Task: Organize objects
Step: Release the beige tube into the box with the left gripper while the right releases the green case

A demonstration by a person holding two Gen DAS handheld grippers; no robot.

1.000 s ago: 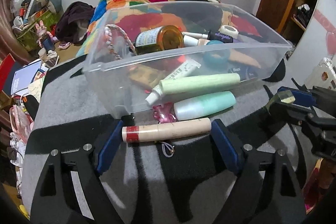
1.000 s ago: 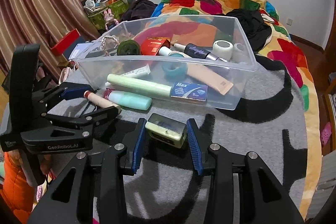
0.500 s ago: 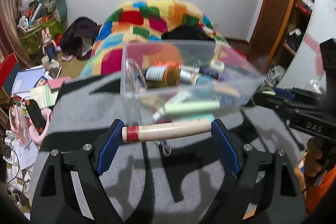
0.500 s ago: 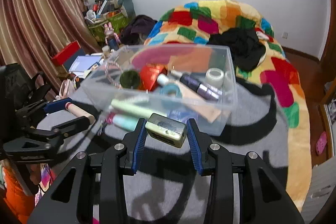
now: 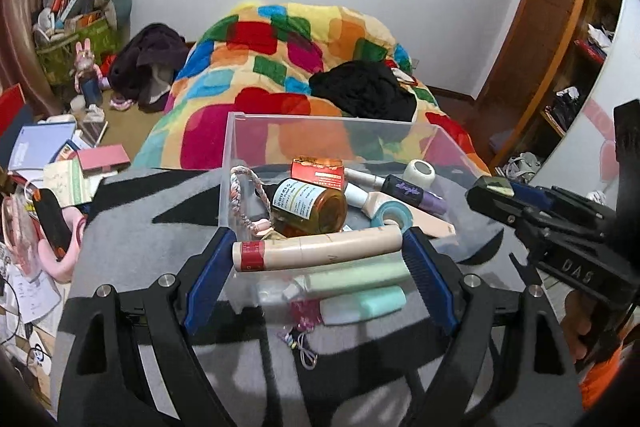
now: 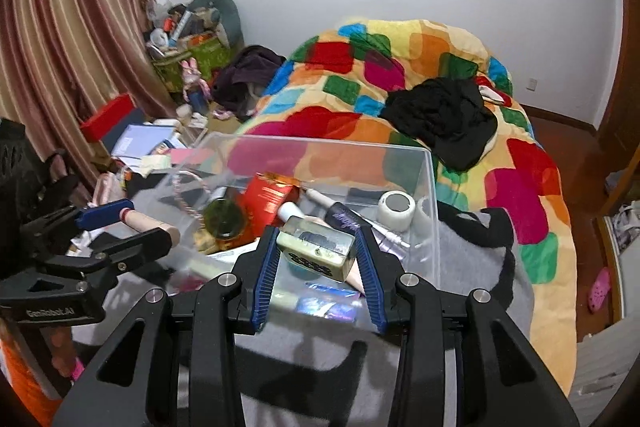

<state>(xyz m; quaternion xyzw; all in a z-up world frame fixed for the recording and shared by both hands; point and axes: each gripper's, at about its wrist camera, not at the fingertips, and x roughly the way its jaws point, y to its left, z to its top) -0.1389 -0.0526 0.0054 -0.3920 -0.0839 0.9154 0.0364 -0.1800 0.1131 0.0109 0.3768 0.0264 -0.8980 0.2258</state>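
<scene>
My left gripper (image 5: 318,251) is shut lengthwise on a beige cosmetic tube with a red band (image 5: 316,251), held in the air in front of the clear plastic bin (image 5: 320,119). In the right wrist view the same tube (image 6: 150,223) shows between the left gripper's blue pads at the left. My right gripper (image 6: 318,247) is shut on a small pale-green tin box (image 6: 316,247), lifted over the bin's (image 6: 434,187) near side. Inside the bin lie an amber jar (image 5: 310,205), a red box (image 5: 318,173), tape rolls, tubes and a braided cord.
The bin stands on a grey and black blanket (image 5: 132,227). Green tubes (image 5: 360,277) lie against the bin's near wall; a small cord (image 5: 304,347) lies loose on the blanket. A patchwork quilt (image 6: 400,67) with black clothing lies behind. Papers and clutter fill the floor at left.
Both grippers rose with their loads and now look down into the bin from higher up. The tube and the tin stay gripped as before.
</scene>
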